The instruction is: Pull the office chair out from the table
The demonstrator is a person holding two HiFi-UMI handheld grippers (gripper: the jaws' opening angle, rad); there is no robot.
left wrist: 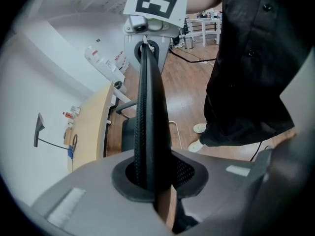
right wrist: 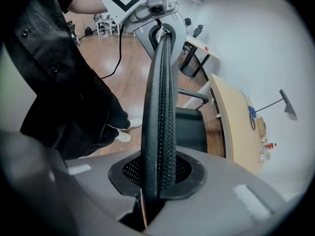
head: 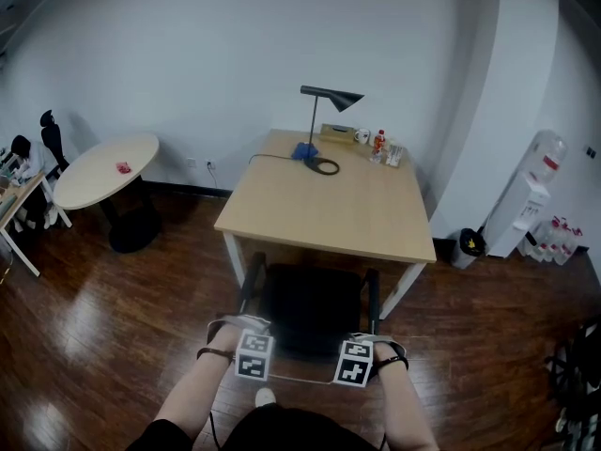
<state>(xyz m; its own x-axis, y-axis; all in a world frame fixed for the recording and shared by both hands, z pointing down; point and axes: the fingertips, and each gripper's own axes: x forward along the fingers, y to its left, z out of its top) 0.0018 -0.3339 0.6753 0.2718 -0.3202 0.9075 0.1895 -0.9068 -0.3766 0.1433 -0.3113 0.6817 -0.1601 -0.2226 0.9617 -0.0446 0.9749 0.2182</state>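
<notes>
The office chair [head: 310, 308] stands at the near edge of the worktop [head: 329, 205], its seat partly beneath that edge and its armrests [head: 252, 275] just in front of it. The back faces the person. That puts the thin upper rim of the backrest [left wrist: 149, 107] closest to the person, so that is where the chair is held.

The left claw [head: 248, 338] is clamped on the rim toward its left end, and the right claw [head: 362, 346] is clamped toward the right end. In each gripper view the black mesh-edged rim runs straight out from between that claw's closed jaws toward the other claw. Both claws point steeply down, so the jaws straddle the rim from above.

Holding near both corners probably keeps the chair square as it rolls, since a single grip could let it swivel. The wooden floor [head: 113, 327] behind the person looks open, which gives room for a straight pull back.

The task seems to be underway but unfinished, with the seat not yet free of the worktop. The lamp [head: 329, 101] and the small items sit at the far edge, well away from the pull.
</notes>
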